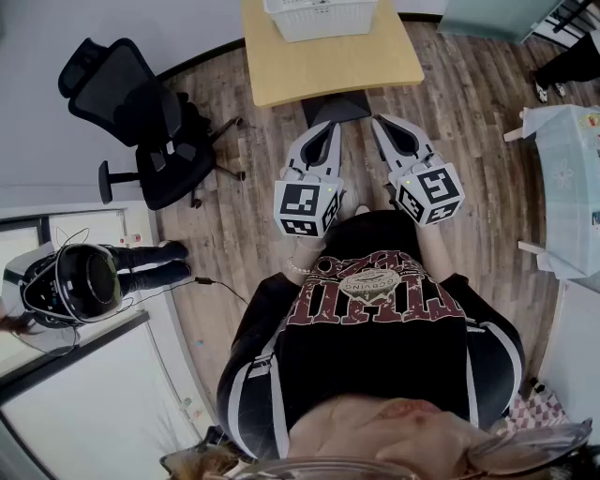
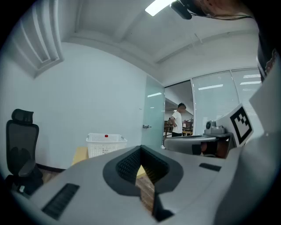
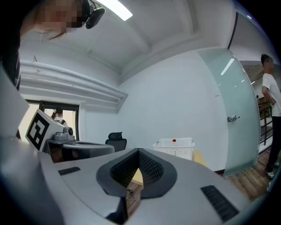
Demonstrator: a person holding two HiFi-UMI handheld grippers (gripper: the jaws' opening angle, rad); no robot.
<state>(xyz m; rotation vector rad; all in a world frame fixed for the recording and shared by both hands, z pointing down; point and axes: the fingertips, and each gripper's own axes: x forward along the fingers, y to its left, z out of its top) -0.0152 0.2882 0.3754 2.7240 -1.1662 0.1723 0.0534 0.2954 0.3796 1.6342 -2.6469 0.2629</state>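
Note:
I hold both grippers side by side at chest height, pointed forward over the wooden floor. My left gripper [image 1: 332,125] has its jaws closed tip to tip with nothing between them, as the left gripper view [image 2: 141,148] confirms. My right gripper [image 1: 378,119] is also shut and empty [image 3: 138,151]. Ahead of both stands a light wooden table [image 1: 328,66] with a white plastic basket [image 1: 321,17] on it. The basket [image 2: 105,144] carries a small red mark and shows in the right gripper view too, as a white basket [image 3: 174,147].
A black office chair [image 1: 141,122] stands to the left on the wooden floor. A glass-topped table [image 1: 572,178] is at the right edge. A dark helmet-like object [image 1: 84,279] lies lower left. A frosted glass door [image 2: 153,116] and a standing person [image 2: 177,121] are beyond the table.

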